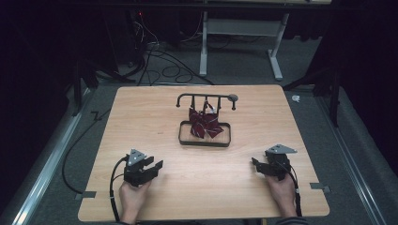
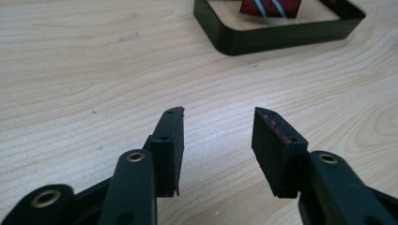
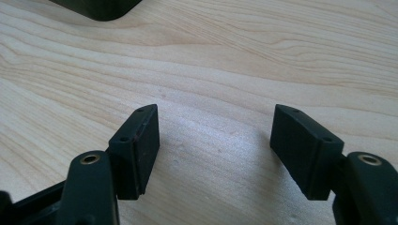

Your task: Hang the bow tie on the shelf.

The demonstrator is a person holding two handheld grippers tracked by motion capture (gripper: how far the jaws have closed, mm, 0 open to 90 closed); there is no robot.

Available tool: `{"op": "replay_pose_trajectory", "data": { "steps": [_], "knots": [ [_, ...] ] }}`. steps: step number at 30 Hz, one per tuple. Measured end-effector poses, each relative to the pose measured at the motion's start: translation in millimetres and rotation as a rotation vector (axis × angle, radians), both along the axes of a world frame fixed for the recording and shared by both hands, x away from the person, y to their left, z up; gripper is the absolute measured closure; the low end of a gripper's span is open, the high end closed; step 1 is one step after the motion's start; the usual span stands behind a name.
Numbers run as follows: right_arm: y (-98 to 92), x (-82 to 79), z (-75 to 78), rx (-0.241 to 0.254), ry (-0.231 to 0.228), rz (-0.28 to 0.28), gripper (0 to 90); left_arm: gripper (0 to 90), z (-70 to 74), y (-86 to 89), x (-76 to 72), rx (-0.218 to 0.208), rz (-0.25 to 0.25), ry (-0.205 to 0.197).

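A dark red striped cloth [image 1: 204, 123] hangs from a small black rack [image 1: 206, 96] and drapes into a black tray [image 1: 205, 143] at the middle of the wooden table [image 1: 141, 122]. At the front left, a hand holds my left gripper [image 1: 157, 165] low over the wood. Its jaws are open and empty in the left gripper view [image 2: 218, 117], facing the tray [image 2: 281, 35] and the cloth [image 2: 270, 7]. My right gripper [image 1: 255, 164] rests at the front right, open with bare wood between its jaws [image 3: 213, 115]. A corner of the tray [image 3: 101, 7] lies ahead of it.
Beyond the table's far edge stand a white desk frame [image 1: 239, 28] and loose cables [image 1: 159, 65] on the grey floor. Metal rails run along both sides of the table. Bare wood stretches between the two grippers and the tray.
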State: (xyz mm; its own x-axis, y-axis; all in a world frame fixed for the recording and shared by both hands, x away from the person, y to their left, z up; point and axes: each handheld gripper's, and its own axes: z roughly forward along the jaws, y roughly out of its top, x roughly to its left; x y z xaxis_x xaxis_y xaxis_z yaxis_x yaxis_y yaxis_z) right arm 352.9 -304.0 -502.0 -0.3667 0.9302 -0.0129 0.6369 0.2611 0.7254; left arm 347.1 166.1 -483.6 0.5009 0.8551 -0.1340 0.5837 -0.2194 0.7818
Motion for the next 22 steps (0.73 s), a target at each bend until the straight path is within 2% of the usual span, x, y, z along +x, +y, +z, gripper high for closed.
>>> {"op": "replay_pose_trajectory", "data": {
  "steps": [6,11,16,22],
  "knots": [
    [-0.1,0.0,0.1,0.000,0.001,0.001,34.4,46.1,-14.0,-4.4,1.7,0.065,0.028,-0.004],
    [-0.1,0.0,0.1,0.000,0.001,0.001,34.4,44.1,-23.1,-5.8,5.1,0.084,0.055,0.005],
    [-0.1,0.0,0.1,0.000,0.001,0.000,34.4,42.4,-23.2,-9.4,9.1,0.092,0.068,0.002],
    [-0.1,-0.1,0.1,0.000,0.001,0.000,34.5,36.9,-23.5,-14.2,10.9,0.125,0.058,-0.003]
  ]
}}
